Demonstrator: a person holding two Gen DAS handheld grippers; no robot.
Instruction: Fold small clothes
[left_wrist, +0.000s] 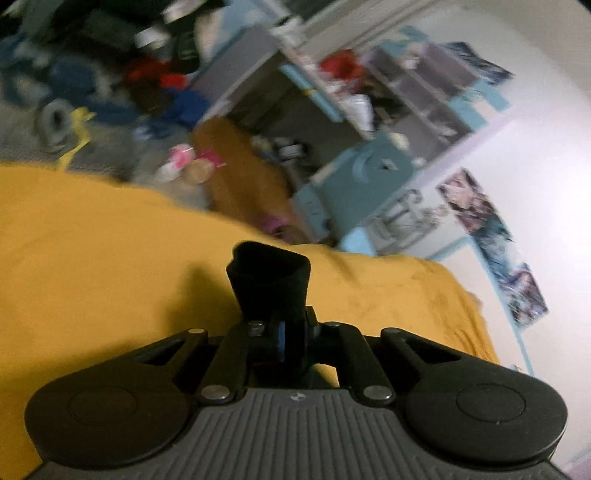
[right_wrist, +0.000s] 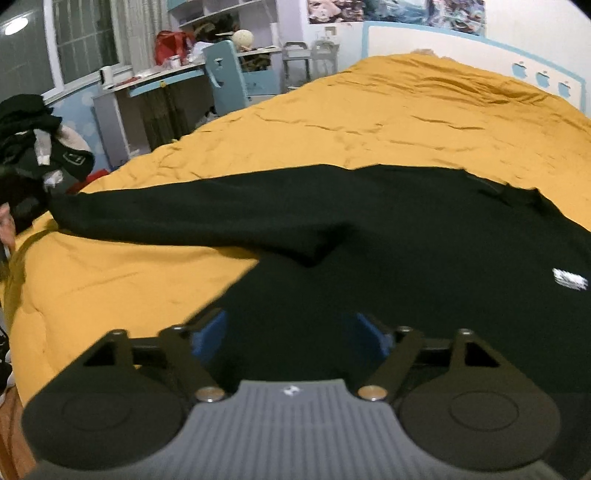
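Observation:
A black long-sleeved top (right_wrist: 424, 236) lies spread on the yellow bedspread (right_wrist: 332, 110), one sleeve (right_wrist: 166, 210) stretched out to the left. A small white logo (right_wrist: 569, 280) shows on its chest. My left gripper (left_wrist: 286, 328) is shut on the black sleeve cuff (left_wrist: 269, 277), holding it up above the yellow bedspread (left_wrist: 92, 258). My right gripper (right_wrist: 291, 332) is open, its blue-padded fingers (right_wrist: 210, 336) spread over the lower part of the black top. The left wrist view is blurred.
A pile of dark clothes (right_wrist: 33, 140) sits at the bed's left edge. A blue chair (right_wrist: 229, 77) and desk (right_wrist: 155, 85) stand beyond the bed. The left wrist view shows cluttered shelves (left_wrist: 369, 92) and posters (left_wrist: 491, 236) on the wall.

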